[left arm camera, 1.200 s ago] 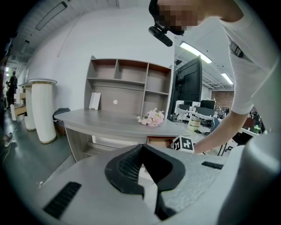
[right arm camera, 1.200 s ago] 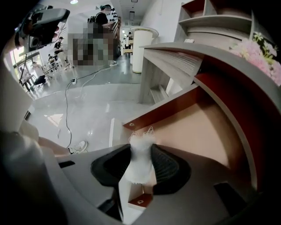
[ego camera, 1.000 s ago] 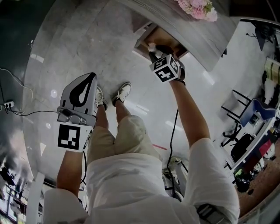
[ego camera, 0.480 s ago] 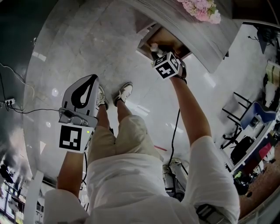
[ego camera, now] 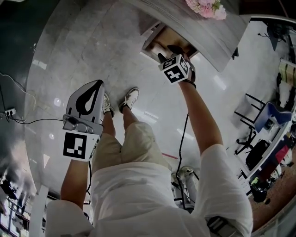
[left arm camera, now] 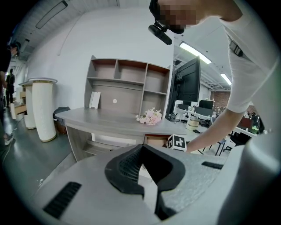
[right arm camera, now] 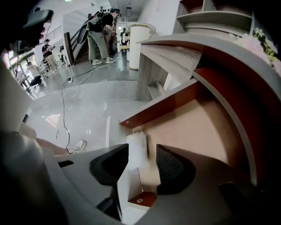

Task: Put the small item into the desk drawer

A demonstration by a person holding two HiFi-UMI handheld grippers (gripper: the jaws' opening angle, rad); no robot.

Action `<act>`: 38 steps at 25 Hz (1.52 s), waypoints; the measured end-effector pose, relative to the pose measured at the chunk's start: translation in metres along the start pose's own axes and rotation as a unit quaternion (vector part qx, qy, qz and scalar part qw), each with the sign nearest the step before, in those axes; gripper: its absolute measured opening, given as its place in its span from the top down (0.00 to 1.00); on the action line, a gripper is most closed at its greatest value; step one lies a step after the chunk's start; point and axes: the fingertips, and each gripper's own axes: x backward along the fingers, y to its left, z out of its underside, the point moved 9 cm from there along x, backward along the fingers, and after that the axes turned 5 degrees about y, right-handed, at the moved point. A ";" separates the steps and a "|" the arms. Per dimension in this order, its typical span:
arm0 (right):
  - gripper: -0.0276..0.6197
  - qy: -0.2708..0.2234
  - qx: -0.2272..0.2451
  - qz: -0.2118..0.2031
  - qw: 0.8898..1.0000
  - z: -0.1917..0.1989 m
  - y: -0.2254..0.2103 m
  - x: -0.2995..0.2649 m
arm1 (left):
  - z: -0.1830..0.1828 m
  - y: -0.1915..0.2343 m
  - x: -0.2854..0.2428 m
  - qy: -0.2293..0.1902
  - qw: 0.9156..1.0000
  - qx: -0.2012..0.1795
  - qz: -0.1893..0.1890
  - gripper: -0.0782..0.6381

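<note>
The desk drawer [ego camera: 159, 37] stands pulled out under the grey desk [ego camera: 203, 34], its light wooden bottom [right arm camera: 197, 127] bare. A small white fringed item [right arm camera: 137, 147] lies inside along the drawer's left wall. My right gripper [right arm camera: 142, 154] hangs just over it with jaws opening; the pads stand apart on either side and do not press on it. In the head view the right gripper [ego camera: 166, 52] is above the drawer's front and the item is hidden. My left gripper [ego camera: 95, 85] is held low at the left over the floor, shut and empty [left arm camera: 141, 147].
Pink flowers [ego camera: 203, 7] lie on the desk top above the drawer. A shelf unit [left arm camera: 127, 88] stands on the desk. The person's shoes [ego camera: 129, 98] and a black cable [ego camera: 182, 139] are on the glossy floor. Chairs [ego camera: 263, 120] stand at the right.
The right gripper's jaws have spread and the white item no longer shows at their tips in the head view. The left gripper has stayed put.
</note>
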 end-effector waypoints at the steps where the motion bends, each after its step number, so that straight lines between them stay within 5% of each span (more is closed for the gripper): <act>1: 0.68 0.000 -0.002 0.004 1.000 0.001 0.000 0.004 | -0.001 -0.001 0.001 -0.003 1.000 -0.002 0.003 0.88; 6: 0.68 -0.004 -0.027 0.030 0.999 0.003 0.001 0.024 | -0.007 -0.001 0.010 -0.012 1.000 -0.016 0.020 0.88; 12: 0.71 -0.039 -0.111 0.060 0.991 -0.005 0.016 0.077 | -0.017 0.003 0.037 -0.023 0.998 -0.036 0.042 0.88; 19: 0.86 -0.068 -0.158 0.100 0.980 -0.011 0.035 0.148 | -0.045 0.012 0.076 -0.043 0.994 -0.075 0.060 0.88; 26: 0.96 -0.113 -0.233 0.134 0.957 -0.013 0.051 0.219 | -0.077 0.033 0.112 -0.070 0.989 -0.115 0.068 0.88; 38: 0.96 -0.228 -0.295 0.180 0.910 -0.031 0.068 0.339 | -0.140 0.033 0.158 -0.142 0.976 -0.150 0.073 0.88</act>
